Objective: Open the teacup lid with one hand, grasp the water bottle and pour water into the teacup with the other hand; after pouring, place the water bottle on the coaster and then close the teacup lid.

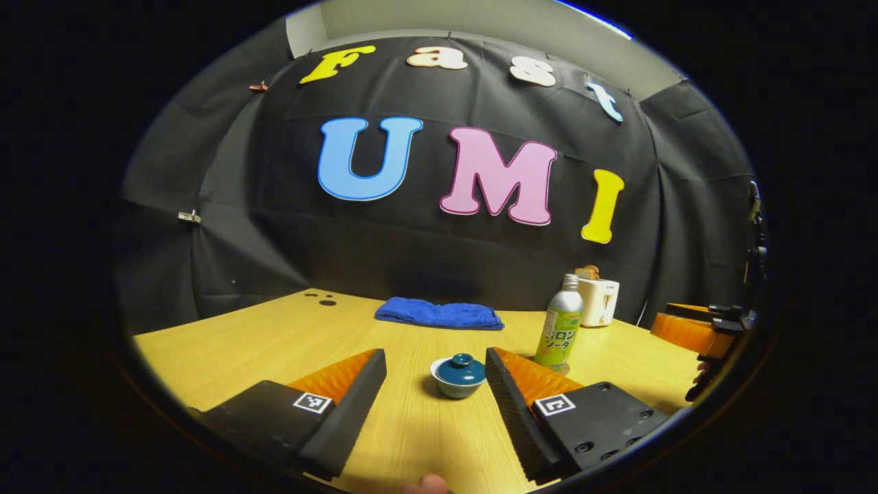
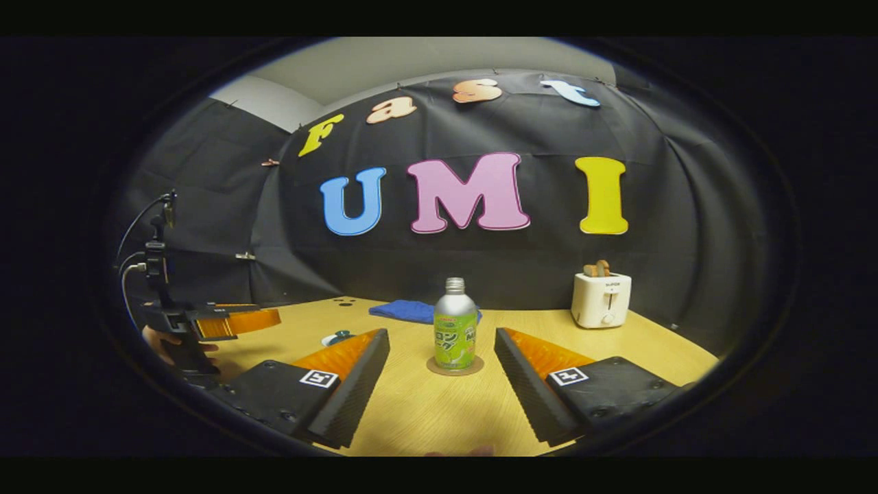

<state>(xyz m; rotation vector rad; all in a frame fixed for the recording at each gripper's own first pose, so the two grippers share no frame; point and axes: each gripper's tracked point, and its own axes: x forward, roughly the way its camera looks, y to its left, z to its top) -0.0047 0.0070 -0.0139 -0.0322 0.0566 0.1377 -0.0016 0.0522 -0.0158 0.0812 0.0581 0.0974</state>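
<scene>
Teacup [image 1: 457,377], lid [image 1: 461,368] still seated on it, straight ahead of the left gripper [image 1: 436,384] and framed between its spread fingers, nothing pinched, no contact yet. Right gripper [image 2: 442,374] likewise spread wide and empty, aimed at the water bottle [image 2: 455,333], which stands upright on the coaster [image 2: 455,367] just to the right of the teacup. Seen from the right gripper view, teacup partly hidden behind a finger, left of the bottle. Judged as the very start: lid not lifted, bottle not grasped, nothing poured, so every step left — opening, grasping, pouring, returning to the coaster, closing. Farther behind the teacup, a folded blue cloth [image 1: 439,315]; beyond the bottle, a white toaster [image 2: 601,299] near the wall.
</scene>
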